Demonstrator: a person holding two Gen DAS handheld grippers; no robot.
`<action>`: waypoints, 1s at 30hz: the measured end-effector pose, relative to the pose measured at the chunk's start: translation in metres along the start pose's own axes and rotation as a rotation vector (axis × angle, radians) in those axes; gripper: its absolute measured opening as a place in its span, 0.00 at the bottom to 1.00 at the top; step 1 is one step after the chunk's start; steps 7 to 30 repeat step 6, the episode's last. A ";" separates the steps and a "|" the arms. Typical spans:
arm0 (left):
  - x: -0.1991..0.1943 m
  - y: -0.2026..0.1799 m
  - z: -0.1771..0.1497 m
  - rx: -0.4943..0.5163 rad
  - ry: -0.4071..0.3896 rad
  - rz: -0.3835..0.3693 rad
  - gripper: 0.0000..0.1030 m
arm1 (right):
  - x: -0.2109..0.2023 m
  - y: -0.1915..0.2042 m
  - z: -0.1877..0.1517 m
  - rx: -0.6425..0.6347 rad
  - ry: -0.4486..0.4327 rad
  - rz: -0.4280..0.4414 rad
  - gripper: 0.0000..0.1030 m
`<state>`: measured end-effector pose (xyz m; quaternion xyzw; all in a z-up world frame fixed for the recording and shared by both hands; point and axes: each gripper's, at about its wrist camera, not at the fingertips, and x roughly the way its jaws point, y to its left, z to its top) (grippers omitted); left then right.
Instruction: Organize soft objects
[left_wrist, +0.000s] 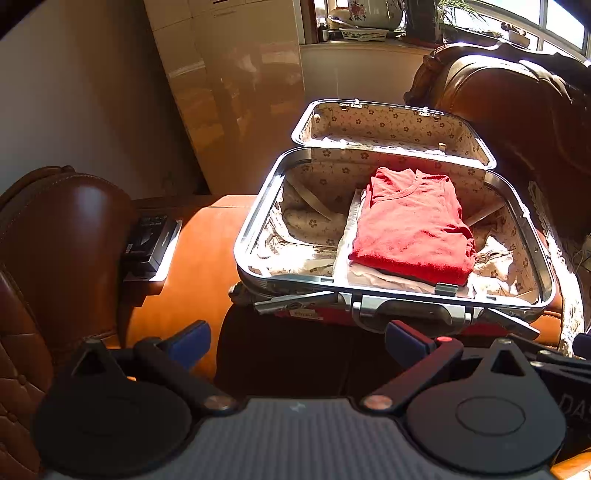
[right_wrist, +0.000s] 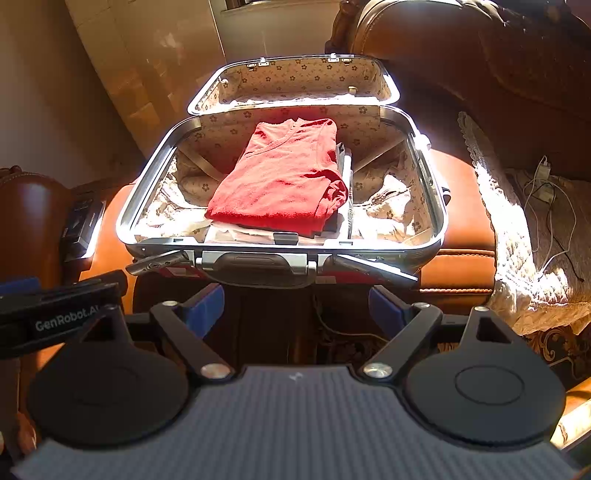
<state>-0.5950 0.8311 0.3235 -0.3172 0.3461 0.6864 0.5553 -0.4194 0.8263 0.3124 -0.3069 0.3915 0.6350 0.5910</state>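
A folded red shirt (left_wrist: 412, 225) lies atop the pile in the open suitcase (left_wrist: 258, 221). Both the left gripper (left_wrist: 297, 341) and the right gripper (right_wrist: 295, 306) hang back, fingers wide and empty; packing looks nearly done, lid unclosed.

Glossy brown leather sofa (left_wrist: 517, 110) at upper right, matching armchair (left_wrist: 55, 240) at left. Beige tiled wall (left_wrist: 229, 92) at upper centre. Sunlit window (left_wrist: 535, 22) at top right, potted plants (left_wrist: 424, 14) on its sill. Lace throw (right_wrist: 517, 251) at right.
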 end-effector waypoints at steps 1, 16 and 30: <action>0.000 0.000 0.000 -0.002 0.002 -0.005 0.99 | 0.000 0.000 0.000 0.000 0.001 0.000 0.90; 0.002 0.001 -0.001 -0.020 0.032 -0.007 1.00 | -0.001 0.001 -0.001 -0.002 0.001 -0.002 0.90; 0.002 0.001 -0.001 -0.020 0.032 -0.007 1.00 | -0.001 0.001 -0.001 -0.002 0.001 -0.002 0.90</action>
